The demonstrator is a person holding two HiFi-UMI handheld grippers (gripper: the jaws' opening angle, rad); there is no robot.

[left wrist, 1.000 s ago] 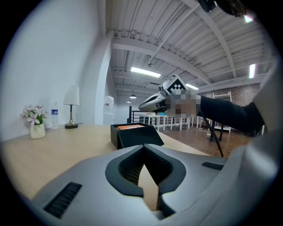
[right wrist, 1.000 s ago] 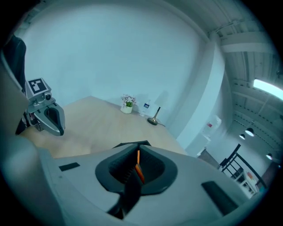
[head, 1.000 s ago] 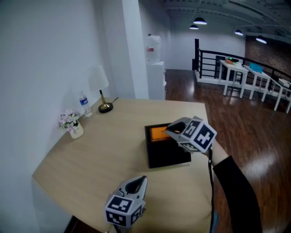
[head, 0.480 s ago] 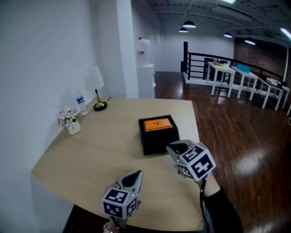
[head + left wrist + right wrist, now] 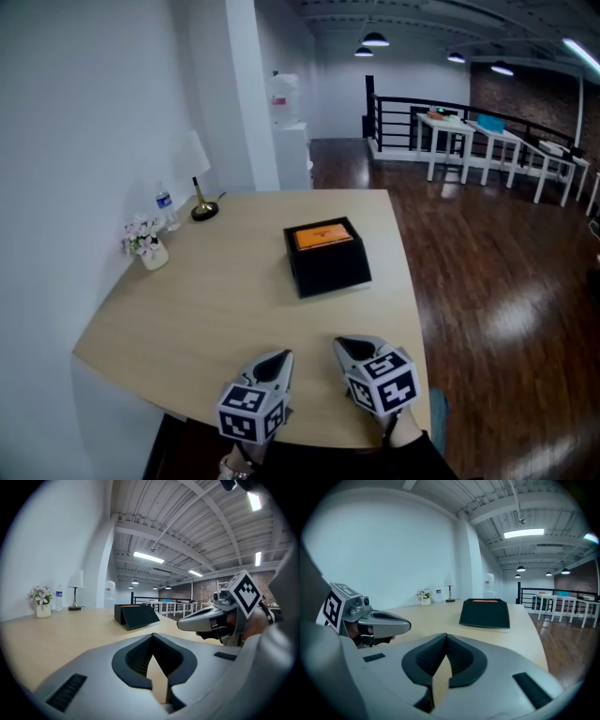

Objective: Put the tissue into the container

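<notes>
While looking down over the table (image 5: 187,309), can spot the left gripper (image 5: 274,364) and the right gripper (image 5: 351,349) side by side at the near edge, close but not touching. Both shut tight, pads pressed together with nothing in between. Empty, then, and pointing forward across the bare wood.

Straight ahead and well apart from both: the black container (image 5: 333,274), near the middle of the table and a bit to the right. Turned a little, not square to the table edge. Up in its back part, an orange flat thing (image 5: 322,236) — most likely the tissue pack, with its long side running left to right. Seems to lie inside the container already, so maybe little left to do.

Right gripper a touch nearer, and more in line with the container. Left gripper off to the left of that line. For any more reaching, would need a long push straight forward, with the right one as the better pick.

Hard to make out: how deep the orange thing sits, and whether pack or loose tissue. From the two gripper views, only a dark sloping front wall and a thin orange strip on top. Hands cut off at the bottom of the head view, just a bit of dark sleeve showing. Can find no other tissue on the table.

Far off at the left — flowers (image 5: 142,234), a water bottle (image 5: 164,206) and a lamp (image 5: 202,210), all well clear of the way forward.
</notes>
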